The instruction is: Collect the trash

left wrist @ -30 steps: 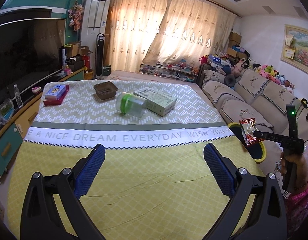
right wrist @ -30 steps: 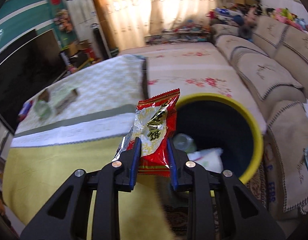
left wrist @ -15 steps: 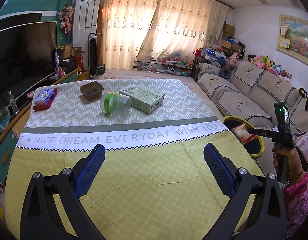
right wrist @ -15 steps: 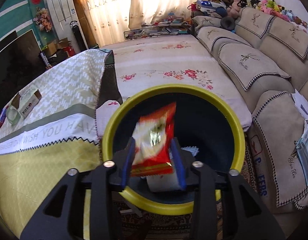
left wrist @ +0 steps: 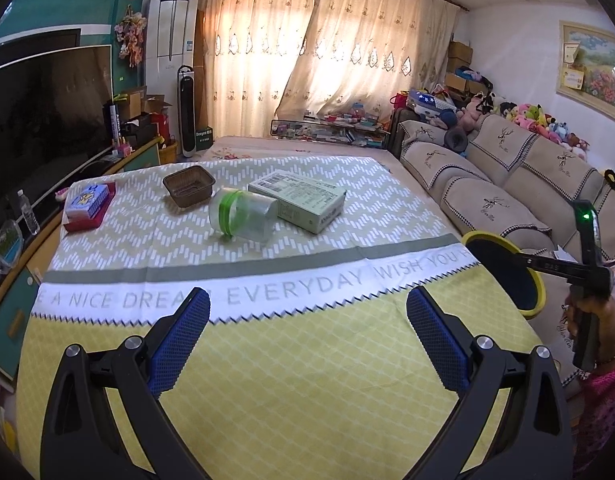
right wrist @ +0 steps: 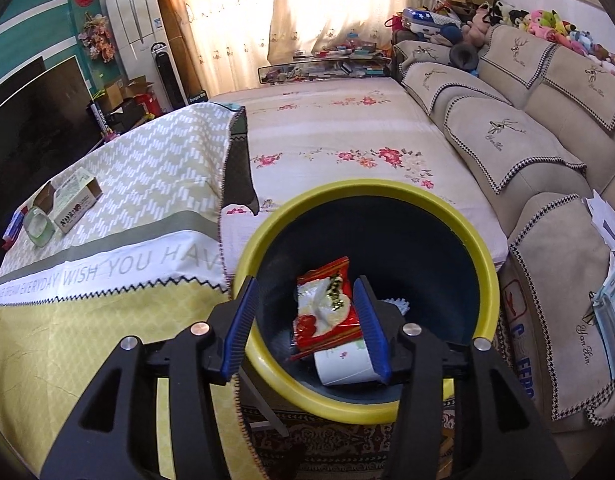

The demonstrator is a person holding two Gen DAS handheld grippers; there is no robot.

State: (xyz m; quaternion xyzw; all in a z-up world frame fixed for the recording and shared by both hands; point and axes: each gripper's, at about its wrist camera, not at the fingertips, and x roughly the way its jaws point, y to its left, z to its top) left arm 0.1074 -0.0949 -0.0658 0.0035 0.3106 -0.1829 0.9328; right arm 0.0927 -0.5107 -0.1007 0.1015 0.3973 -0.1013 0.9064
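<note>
**Snack wrapper inside the bin, both grippers with fingers apart**

Left wrist view: the left gripper (left wrist: 307,336) hangs over the yellow part of the bench (left wrist: 291,392), which is covered with a printed cloth. Its two blue fingers (left wrist: 178,336) stand wide, and nothing is between them. Farther back on the cloth lie a clear jar with a green band (left wrist: 243,216) on its side, a pale green carton (left wrist: 299,200) just beside it and touching it, a brown tray (left wrist: 187,188) behind the jar, and a small blue and red box (left wrist: 87,206) near the left edge. At the right edge of the bench stands the yellow-rimmed bin (left wrist: 537,286). The right gripper (left wrist: 523,260) reaches over its rim, held by a person's hand (left wrist: 591,312).

Right wrist view: the right gripper (right wrist: 307,324) points down into the yellow-rimmed bin (right wrist: 483,280), which stands between the bench (right wrist: 87,340) and a beige sofa (right wrist: 547,240). Its fingers (right wrist: 241,326) are opening and stand about half apart. The red snack wrapper (right wrist: 327,308) appears between them, but the blue pads do not press on it; it lies lower, inside the dark bin. It rests on a white paper cup (right wrist: 343,364) and other pale trash at the bottom. The wrapper is tilted, with its red top edge pointing away from the camera.
</note>
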